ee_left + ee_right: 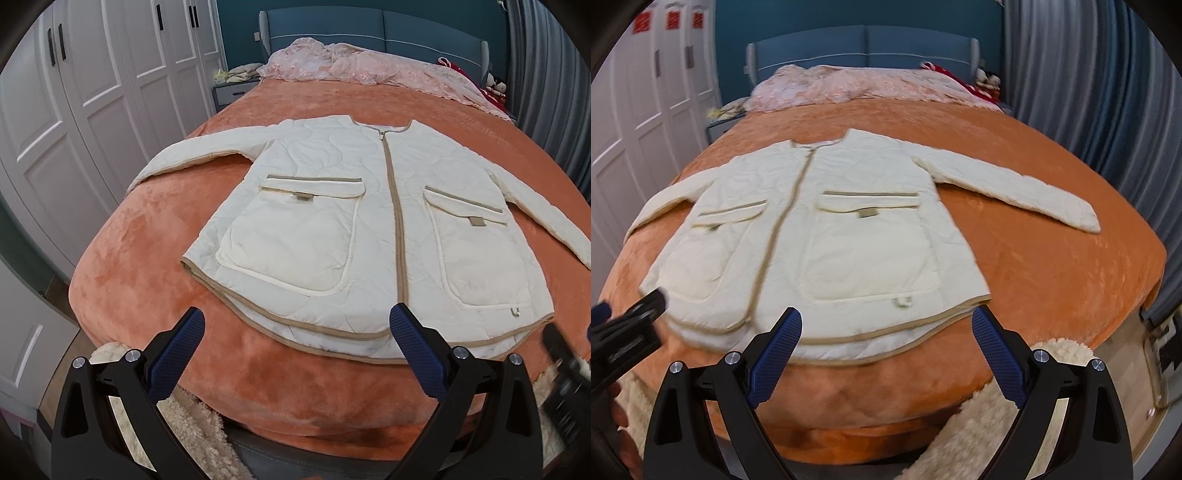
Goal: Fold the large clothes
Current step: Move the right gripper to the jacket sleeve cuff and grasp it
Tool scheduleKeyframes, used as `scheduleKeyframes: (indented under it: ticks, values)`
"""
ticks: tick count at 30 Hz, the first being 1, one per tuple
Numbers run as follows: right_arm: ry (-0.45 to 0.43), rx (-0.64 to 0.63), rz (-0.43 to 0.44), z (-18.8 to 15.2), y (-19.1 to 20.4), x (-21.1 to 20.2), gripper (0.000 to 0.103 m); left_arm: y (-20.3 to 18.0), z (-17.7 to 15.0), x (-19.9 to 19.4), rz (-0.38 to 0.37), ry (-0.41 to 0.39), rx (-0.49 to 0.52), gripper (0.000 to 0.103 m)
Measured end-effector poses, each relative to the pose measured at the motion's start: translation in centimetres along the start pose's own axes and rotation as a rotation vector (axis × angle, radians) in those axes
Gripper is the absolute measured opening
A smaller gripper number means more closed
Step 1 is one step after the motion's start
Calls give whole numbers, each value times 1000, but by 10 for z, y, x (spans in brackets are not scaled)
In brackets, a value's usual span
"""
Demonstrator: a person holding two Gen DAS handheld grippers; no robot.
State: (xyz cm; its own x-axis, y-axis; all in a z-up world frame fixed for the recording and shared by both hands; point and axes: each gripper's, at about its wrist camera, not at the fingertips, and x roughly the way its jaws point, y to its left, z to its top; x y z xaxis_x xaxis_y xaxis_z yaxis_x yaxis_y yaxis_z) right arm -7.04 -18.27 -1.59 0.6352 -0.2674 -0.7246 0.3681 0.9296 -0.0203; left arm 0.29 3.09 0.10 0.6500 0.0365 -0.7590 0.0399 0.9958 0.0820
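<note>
We hold both tools short of the foot edge of the bed (pixel 295 398), and nothing is gripped. The left gripper (pixel 297 319) has its jaws spread wide and empty, just before the hem; the right gripper (pixel 886 319) is likewise released and empty, over the hem toward the bed's right side.

The jacket (pixel 332 206) lies front up and zipped on the orange blanket, hem close to the foot edge, collar toward the headboard, both sleeves spread out toward the side edges. We judge the fold not yet begun.

To do the first fold well, we would take a sleeve or side panel through its full quilted thickness and carry it across toward the zip (pixel 395 221), keeping the hem line square. The padding will likely spring back, so each crease should be pressed flat.

The left view shows the left sleeve (pixel 192 155) reaching the bed's left edge, and the wardrobe doors (pixel 92 92). The right view, somewhat blurred, shows the right sleeve (pixel 1015 188) whole to its cuff, well inside the right edge, and the curtain (pixel 1089 74). Pink bedding (pixel 868 85) lies at the far end.
</note>
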Motion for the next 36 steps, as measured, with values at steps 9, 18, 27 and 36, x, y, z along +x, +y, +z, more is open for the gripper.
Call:
scheduleKeyframes:
  ticks: [9,18,27,36]
  values:
    - [11,293,-108,59,-143,67,91,0,26,36,8,24,-10,98]
    - [30,526,-249,109,-313,169,91,-17,58,82,59,25,-14,98]
    - [36,835,-168,99,-391,234,89,-35,82,126,58,67,-20,98]
    - [11,760,-166,145,-377,263,14,-39,101,157,61,85,-28,98]
